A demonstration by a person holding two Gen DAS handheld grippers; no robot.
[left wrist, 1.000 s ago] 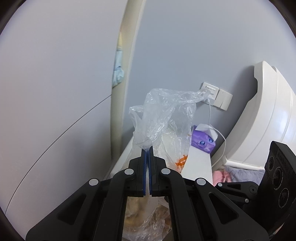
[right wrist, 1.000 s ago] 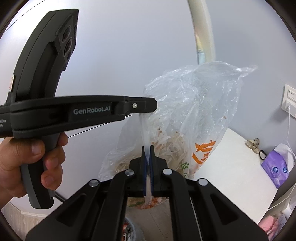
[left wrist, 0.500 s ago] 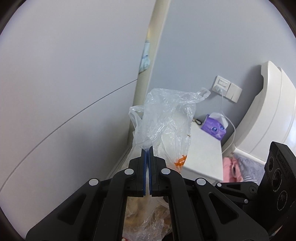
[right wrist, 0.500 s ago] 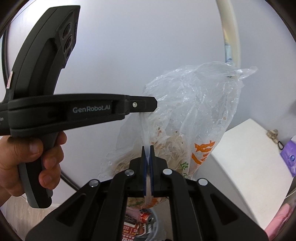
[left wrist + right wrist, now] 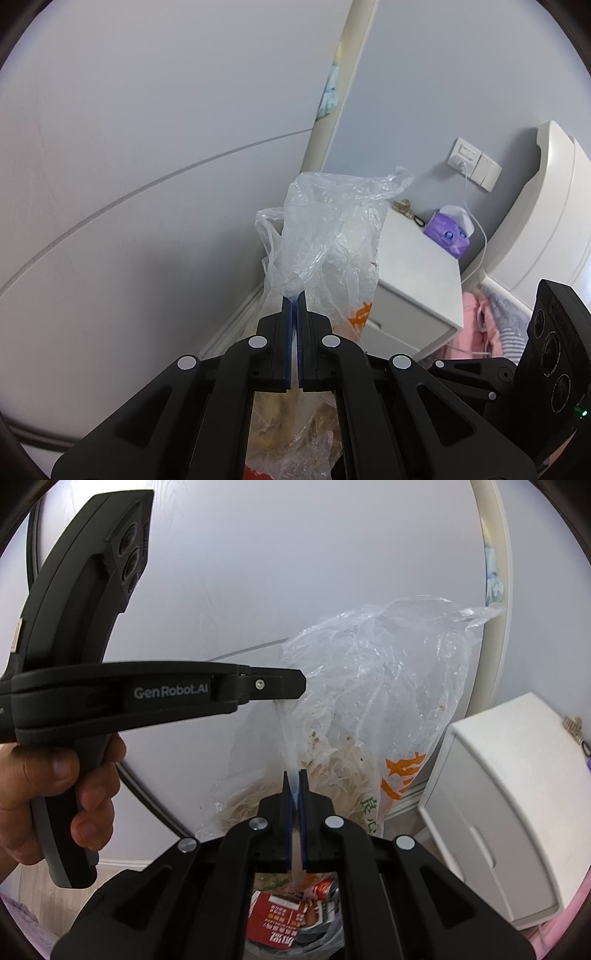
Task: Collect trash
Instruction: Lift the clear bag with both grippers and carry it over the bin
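Clear plastic bag (image 5: 373, 701), orange print, food scraps inside, hanging upright, crumpled, above red packaging (image 5: 284, 919).

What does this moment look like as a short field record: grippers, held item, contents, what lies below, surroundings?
left gripper: shut on a pinch of the clear plastic bag with orange print
right gripper: shut on a twisted strip of the same bag
bag state: hanging between both grippers, off the floor
bag contents: pale food scraps, details unclear
below bag: red printed packaging in an open bin
nearby: white bedside cabinet; purple tissue pack on it
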